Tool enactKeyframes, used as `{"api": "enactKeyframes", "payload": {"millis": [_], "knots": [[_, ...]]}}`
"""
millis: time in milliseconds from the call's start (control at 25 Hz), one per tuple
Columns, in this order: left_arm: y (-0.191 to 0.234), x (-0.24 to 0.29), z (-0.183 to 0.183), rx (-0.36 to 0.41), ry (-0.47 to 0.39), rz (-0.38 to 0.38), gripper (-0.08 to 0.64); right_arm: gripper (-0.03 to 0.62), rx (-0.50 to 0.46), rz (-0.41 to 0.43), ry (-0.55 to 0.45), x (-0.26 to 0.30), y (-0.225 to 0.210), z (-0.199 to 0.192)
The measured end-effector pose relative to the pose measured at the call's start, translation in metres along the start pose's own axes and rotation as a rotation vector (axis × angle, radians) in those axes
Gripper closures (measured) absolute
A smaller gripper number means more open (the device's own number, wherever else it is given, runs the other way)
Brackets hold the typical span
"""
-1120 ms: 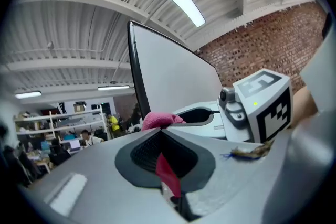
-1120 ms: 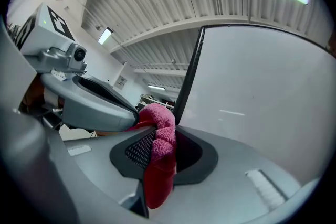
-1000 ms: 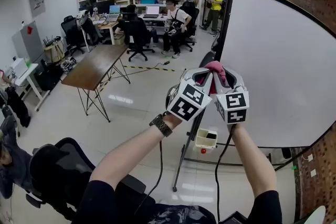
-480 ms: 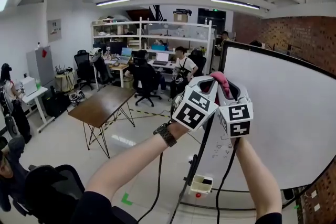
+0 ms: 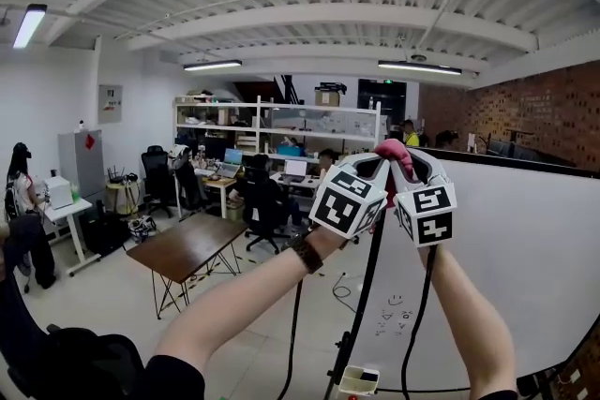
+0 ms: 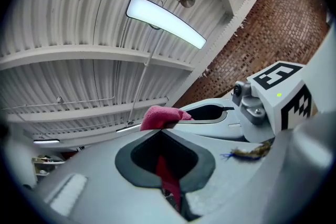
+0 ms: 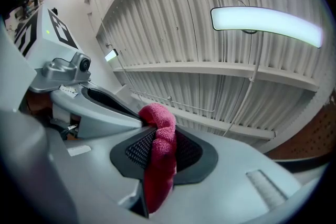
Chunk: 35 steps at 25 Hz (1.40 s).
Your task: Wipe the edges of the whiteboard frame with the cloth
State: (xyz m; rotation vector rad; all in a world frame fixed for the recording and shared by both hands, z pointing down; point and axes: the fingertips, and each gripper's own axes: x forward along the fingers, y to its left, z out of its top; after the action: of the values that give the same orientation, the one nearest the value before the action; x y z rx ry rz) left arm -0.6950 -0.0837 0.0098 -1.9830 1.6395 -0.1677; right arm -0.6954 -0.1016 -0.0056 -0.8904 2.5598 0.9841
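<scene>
Both grippers are raised side by side near the top left corner of the whiteboard [image 5: 511, 267], close to its dark frame [image 5: 511, 164]. The left gripper [image 6: 167, 176] is clamped shut on a thin fold of the red cloth [image 5: 393, 151]. The right gripper [image 7: 157, 165] is likewise closed on a thicker bunch of it. The cloth appears light, soft and limp. It is best gripped deep in a gathered fold, with a free bulge left to bear on the frame.

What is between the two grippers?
A red cloth. The left gripper and the right gripper each pinch it, seen in their own views; the head view shows it bunched between them.
</scene>
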Motion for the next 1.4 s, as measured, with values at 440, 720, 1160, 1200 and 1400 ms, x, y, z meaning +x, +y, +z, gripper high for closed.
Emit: {"api": "enactKeyframes", "payload": {"millis": [440, 720, 1160, 1200, 1400], "knots": [[-0.027, 0.007, 0.032, -0.021, -0.06, -0.035, 0.56, 0.512, -0.031, -0.018, -0.021, -0.019, -0.032, 0.026], [-0.081, 0.044, 0.05, -0.013, -0.074, -0.09, 0.56, 0.511, -0.025, -0.08, -0.018, -0.059, -0.087, 0.009], [-0.194, 0.14, 0.073, -0.103, -0.153, -0.202, 0.56, 0.512, -0.052, -0.195, 0.054, -0.14, -0.205, -0.037], [-0.207, 0.148, 0.077, -0.113, -0.162, -0.216, 0.56, 0.512, -0.056, -0.212, 0.063, -0.149, -0.217, -0.042], [-0.262, 0.186, 0.096, -0.193, -0.208, -0.294, 0.56, 0.514, -0.089, -0.317, 0.099, -0.196, -0.27, -0.055]]}}
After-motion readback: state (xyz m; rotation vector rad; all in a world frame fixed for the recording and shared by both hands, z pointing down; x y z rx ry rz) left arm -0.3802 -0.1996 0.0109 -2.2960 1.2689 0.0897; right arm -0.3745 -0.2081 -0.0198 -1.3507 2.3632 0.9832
